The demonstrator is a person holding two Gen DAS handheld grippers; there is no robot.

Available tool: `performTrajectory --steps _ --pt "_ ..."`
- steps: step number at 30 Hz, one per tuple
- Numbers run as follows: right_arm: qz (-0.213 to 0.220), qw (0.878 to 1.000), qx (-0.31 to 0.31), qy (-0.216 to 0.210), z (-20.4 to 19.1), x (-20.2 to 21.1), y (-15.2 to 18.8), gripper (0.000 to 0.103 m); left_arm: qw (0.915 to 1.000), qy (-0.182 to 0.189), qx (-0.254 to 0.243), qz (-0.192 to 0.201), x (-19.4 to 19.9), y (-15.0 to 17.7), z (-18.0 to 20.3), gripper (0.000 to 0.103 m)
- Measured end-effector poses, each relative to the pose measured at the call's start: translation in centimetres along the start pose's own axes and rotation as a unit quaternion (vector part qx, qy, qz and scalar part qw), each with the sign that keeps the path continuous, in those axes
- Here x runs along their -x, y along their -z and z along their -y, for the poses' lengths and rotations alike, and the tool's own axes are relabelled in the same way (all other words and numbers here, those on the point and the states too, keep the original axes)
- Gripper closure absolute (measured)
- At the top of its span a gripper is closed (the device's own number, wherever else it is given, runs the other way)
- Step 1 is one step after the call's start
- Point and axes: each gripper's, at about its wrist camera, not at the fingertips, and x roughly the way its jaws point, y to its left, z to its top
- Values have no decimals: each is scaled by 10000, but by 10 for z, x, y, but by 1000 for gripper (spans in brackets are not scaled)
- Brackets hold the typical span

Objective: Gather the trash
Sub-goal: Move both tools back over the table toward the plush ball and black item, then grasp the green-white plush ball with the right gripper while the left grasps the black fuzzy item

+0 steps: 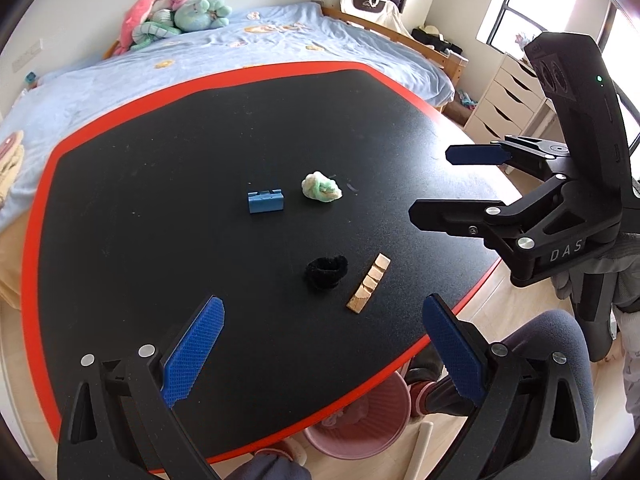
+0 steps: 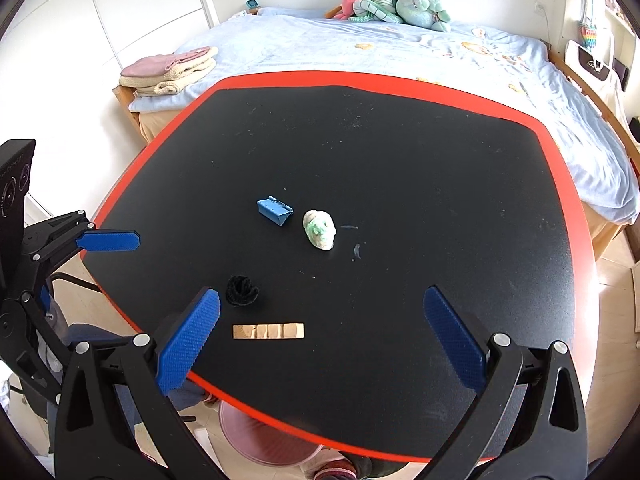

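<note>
On the black table with a red rim [image 1: 120, 200] [image 2: 440, 160] lie a crumpled white-green paper wad [image 1: 321, 187] [image 2: 319, 229], a small blue block [image 1: 265, 201] [image 2: 275, 211], a black fuzzy ring [image 1: 327, 272] [image 2: 243, 290] and a tan notched wooden strip [image 1: 369, 284] [image 2: 268, 331]. My left gripper [image 1: 324, 348] is open and empty above the near table edge. It also shows at the left of the right wrist view [image 2: 96, 246]. My right gripper [image 2: 322, 332] is open and empty, over the near edge. It shows at the right in the left wrist view [image 1: 436, 184].
A pink waste bin [image 1: 360, 420] [image 2: 264, 436] stands on the floor under the near table edge. A bed with a blue sheet [image 1: 240, 52] [image 2: 360, 44] and plush toys [image 1: 176, 16] lies beyond the table. White drawers [image 1: 508, 96] stand at the right.
</note>
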Motion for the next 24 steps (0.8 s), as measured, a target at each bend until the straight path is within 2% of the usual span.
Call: performTrajectory --steps 11,18,20,21,22,24 --pt "-338 9993 142 -3 5 -63 -20 3 9996 34 21 -277 -44 -11 -11 8" --pt "-326 9992 237 -80 5 -80 -24 3 9995 19 -5 -302 -57 -11 -13 8" --pt "-304 9991 283 -86 5 -82 -25 6 9996 13 -20 -293 -58 -12 -12 8" --pt "-311 9990 302 -69 5 -84 -26 14 9996 17 -22 -287 -59 -12 -11 8" --pt "-325 9989 322 -52 4 -84 -26 20 9996 11 -30 -270 -59 -12 -11 11" --pt "-333 9988 366 -62 3 -87 -27 24 9996 -2 -41 -282 -60 -12 -11 20"
